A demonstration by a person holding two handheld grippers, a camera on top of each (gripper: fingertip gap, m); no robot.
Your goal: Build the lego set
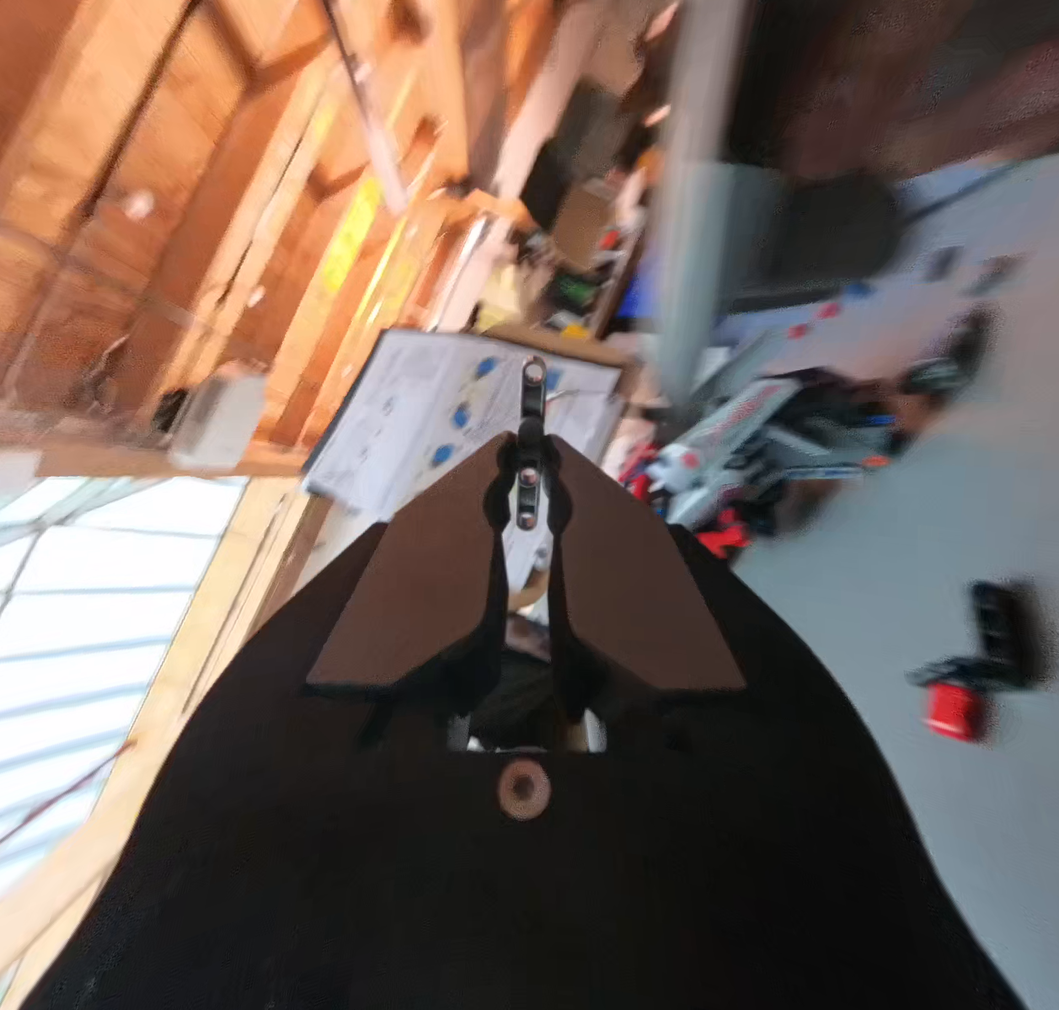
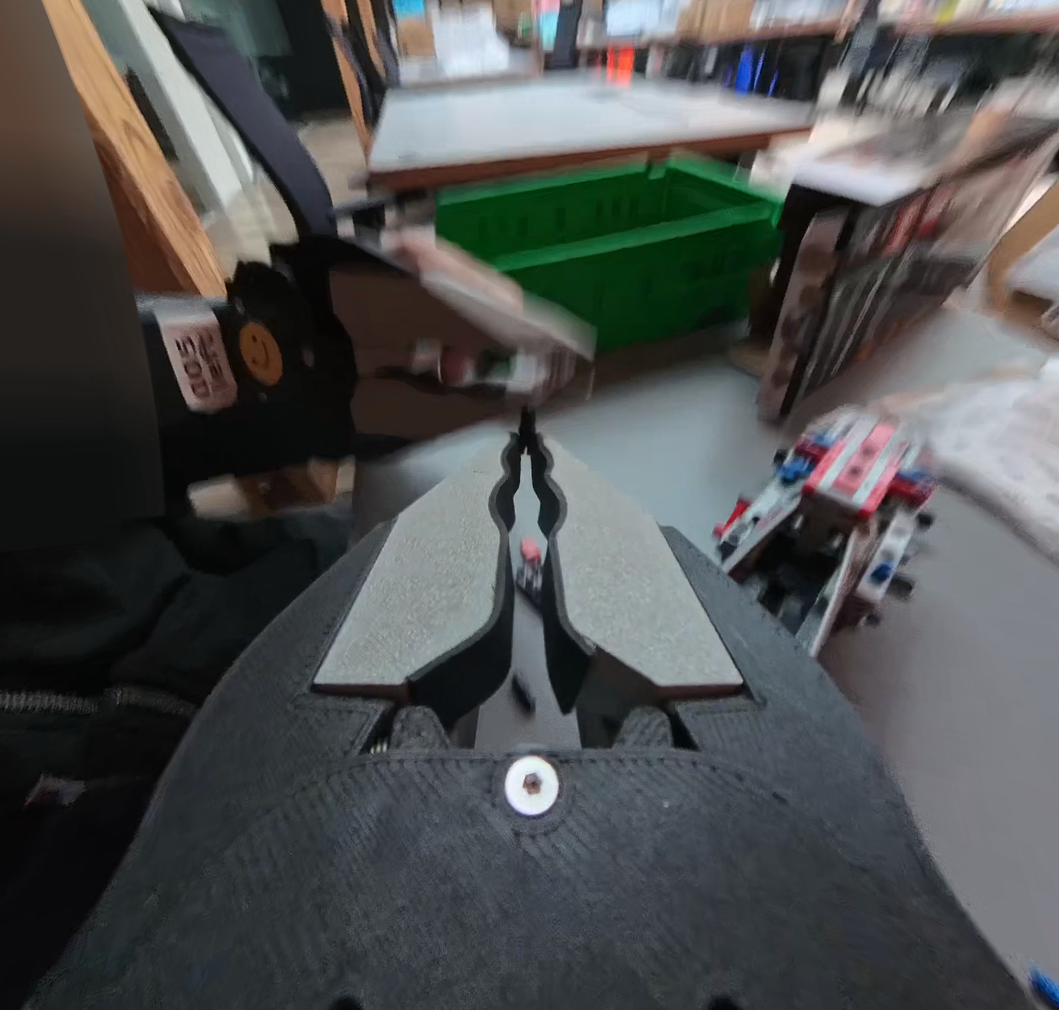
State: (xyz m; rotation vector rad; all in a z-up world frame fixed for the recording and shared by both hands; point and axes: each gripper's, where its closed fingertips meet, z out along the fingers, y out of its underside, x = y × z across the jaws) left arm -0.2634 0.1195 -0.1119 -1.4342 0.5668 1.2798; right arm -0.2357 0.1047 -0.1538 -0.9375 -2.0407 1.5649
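Observation:
My left gripper [image 1: 529, 455] is shut on a thin black lego beam [image 1: 532, 395] with round holes, which sticks out forward past the fingertips. My right gripper [image 2: 526, 448] is shut on a small black lego pin [image 2: 525, 425] held at its very tip. In the right wrist view the left gripper [image 2: 533, 366] is blurred and sits just above and beyond the pin, close to it. The partly built red, white and blue lego model [image 2: 831, 524] stands on the grey table to the right; it also shows in the left wrist view [image 1: 762, 438].
An open instruction booklet [image 1: 435, 409] lies behind the beam. A red and black lego part [image 1: 968, 679] lies on the grey table [image 1: 917, 524]. Small loose pieces [image 2: 530, 552] lie under the right gripper. A green crate [image 2: 619, 249] stands beyond the table. Both views are motion-blurred. The left gripper's tips are roughly 4 cm from the right gripper's.

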